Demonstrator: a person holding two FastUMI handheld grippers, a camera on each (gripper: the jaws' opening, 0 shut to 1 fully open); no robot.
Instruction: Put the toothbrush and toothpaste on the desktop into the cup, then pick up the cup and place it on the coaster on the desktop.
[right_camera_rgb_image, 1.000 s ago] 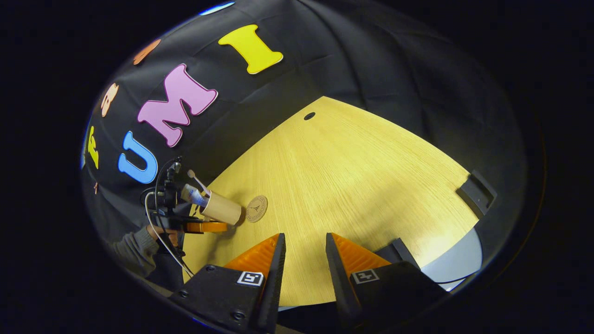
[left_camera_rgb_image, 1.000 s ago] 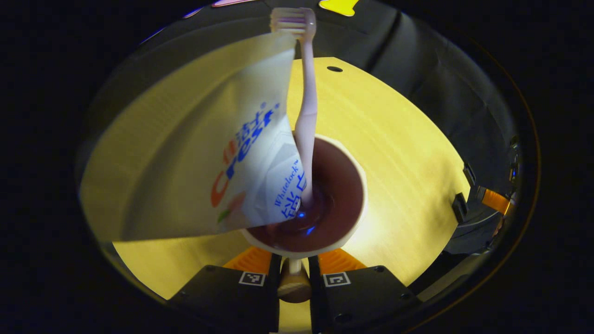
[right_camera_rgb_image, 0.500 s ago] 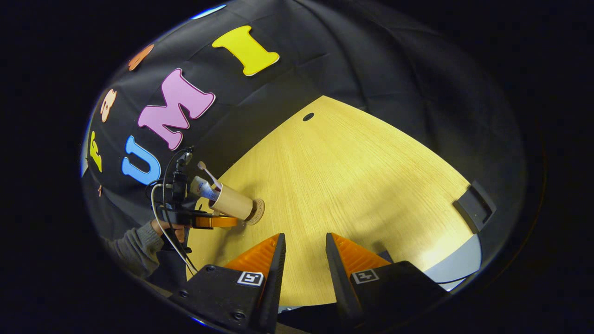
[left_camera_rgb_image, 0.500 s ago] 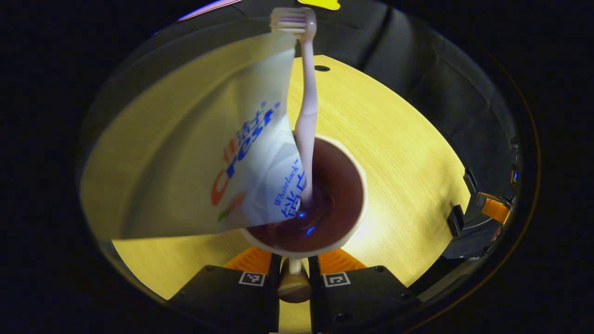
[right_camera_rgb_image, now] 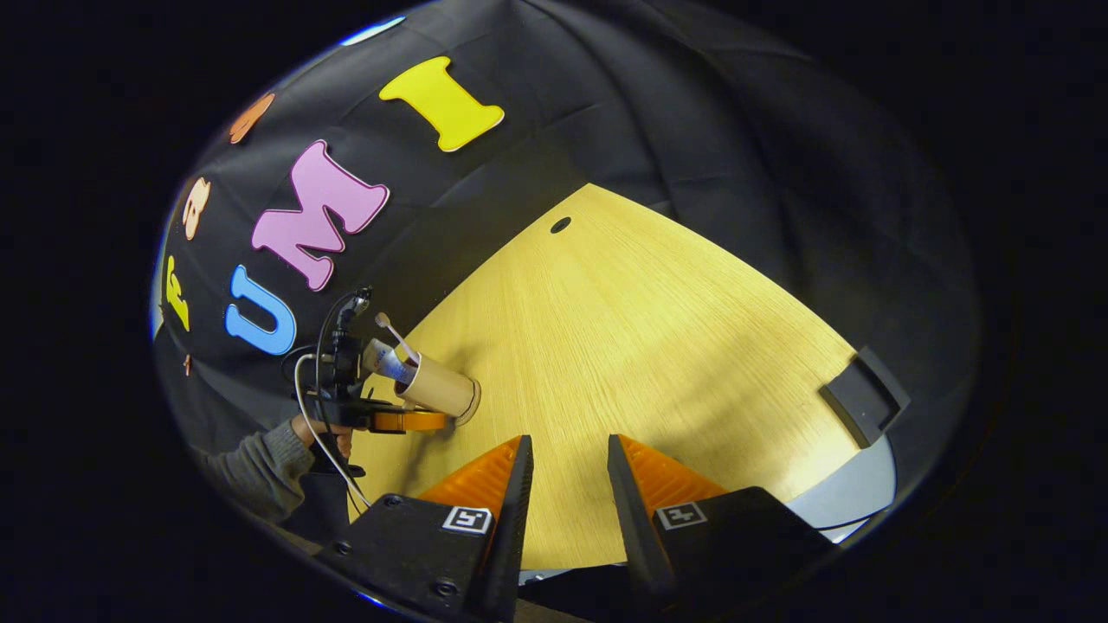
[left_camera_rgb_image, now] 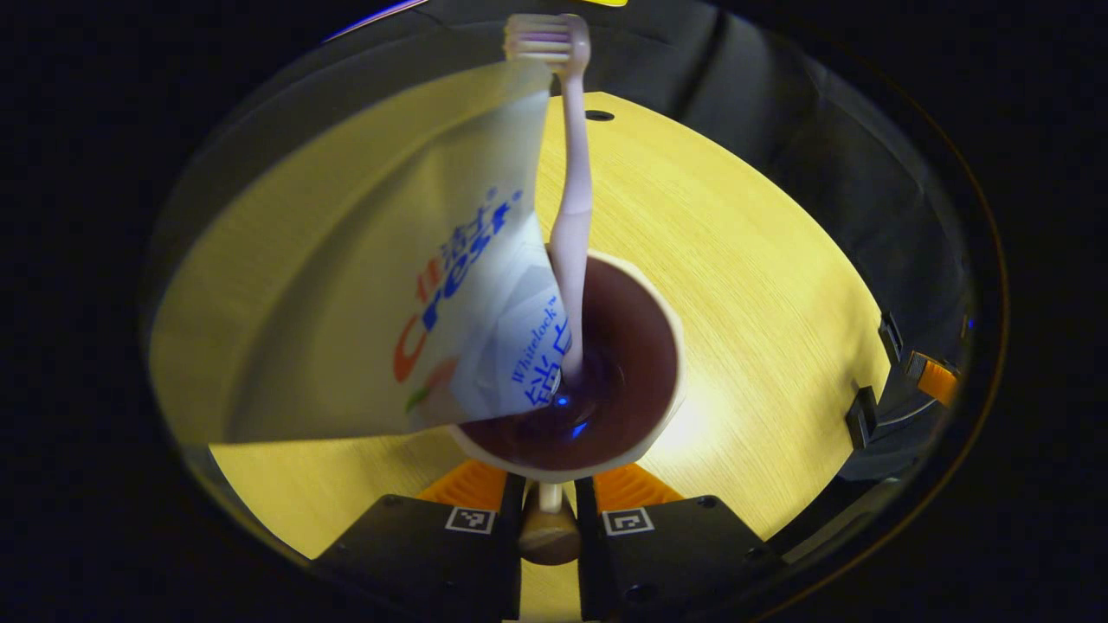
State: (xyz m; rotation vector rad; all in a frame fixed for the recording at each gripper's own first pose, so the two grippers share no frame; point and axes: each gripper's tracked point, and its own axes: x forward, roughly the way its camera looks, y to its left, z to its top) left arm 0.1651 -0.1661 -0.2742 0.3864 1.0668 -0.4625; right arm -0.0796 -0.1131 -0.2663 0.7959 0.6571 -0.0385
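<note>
Cup [left_camera_rgb_image: 606, 363]: a thin-walled cylinder, pale tan outside and dark glossy brown inside, which I judge light, rigid but easy to dent, and top-heavy with its load; I have it by a small tab at the near rim, which is the sensible hold though it gives little guard against tipping. My left tongs [left_camera_rgb_image: 550, 519] are closed almost to touching on that tab, with the cup directly ahead of the fingertips and its mouth facing the camera. In the right gripper view the cup [right_camera_rgb_image: 437, 387] appears over the coaster [right_camera_rgb_image: 470, 407], of which I see only a pale edge under the base; whether it rests fully on it I cannot tell. Toothpaste [left_camera_rgb_image: 415, 285]: a soft white laminate tube, flat crimped end up, leaning out of the cup to the left; likely slippery and prone to shift. Toothbrush [left_camera_rgb_image: 571, 199]: a slim stiff pale-pink plastic stick, bristle head up, standing just right of the tube. Desktop [left_camera_rgb_image: 744, 260]: smooth yellow wood grain. My right tongs [right_camera_rgb_image: 567, 484] hang partly open, holding nothing, well away from the cup.
</note>
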